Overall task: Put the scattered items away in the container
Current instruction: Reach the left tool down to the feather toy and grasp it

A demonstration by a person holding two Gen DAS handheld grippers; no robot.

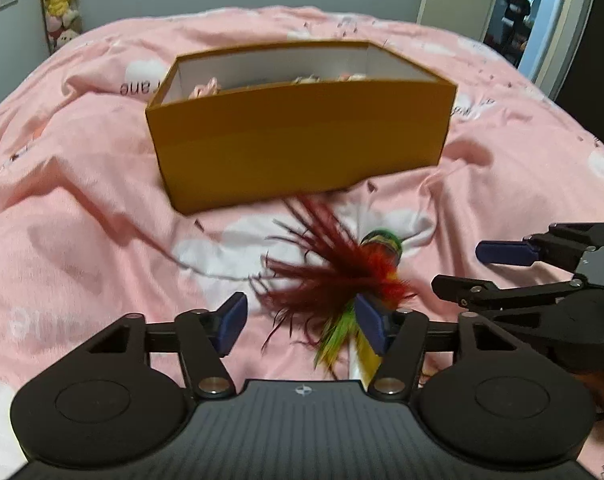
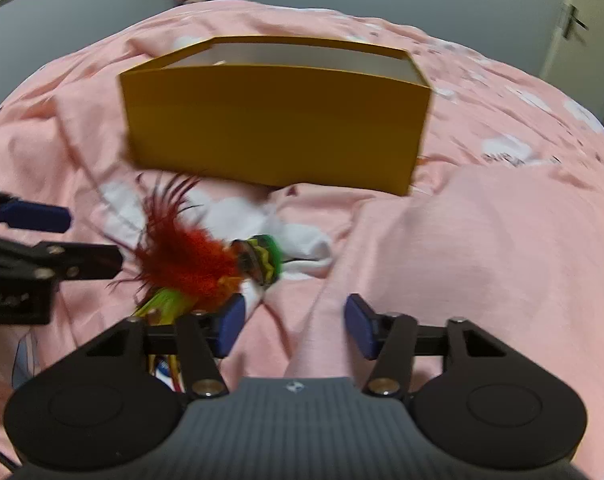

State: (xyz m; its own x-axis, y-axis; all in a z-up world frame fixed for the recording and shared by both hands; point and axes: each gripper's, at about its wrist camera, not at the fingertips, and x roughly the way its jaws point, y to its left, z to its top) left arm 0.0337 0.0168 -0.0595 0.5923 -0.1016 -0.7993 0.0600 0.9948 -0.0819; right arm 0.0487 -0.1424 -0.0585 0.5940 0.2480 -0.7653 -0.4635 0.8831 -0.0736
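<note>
— Two grippers are over the bed (image 1: 82,200), yes? How do they stand?

— Yes. The left gripper (image 1: 302,322) has its jaws wide apart and holds nothing. The feather toy (image 1: 341,280) lies on the pink cover, its red feathers just before the right pad (image 1: 371,326) of this gripper. I cannot tell if the pad touches the feathers.

— And the other one?

— The right gripper (image 2: 294,326) is wide as well, with only pink cover between its pads. The toy (image 2: 198,264) is to its left, close beside the left pad (image 2: 232,322).

— Where is the toy against the box (image 1: 302,136)?

— On the cover in front of the box, near its front wall, not inside. Its round striped head (image 2: 264,258) points away from the feathers, toward the right.

— Is something in the box (image 2: 276,120) already?

— Some small pale items (image 1: 208,89) show above the front wall in the left view, too blurred to name. The box is orange, open on top, white inside.

— Do the grippers touch?

— No, they are side by side, near.
</note>
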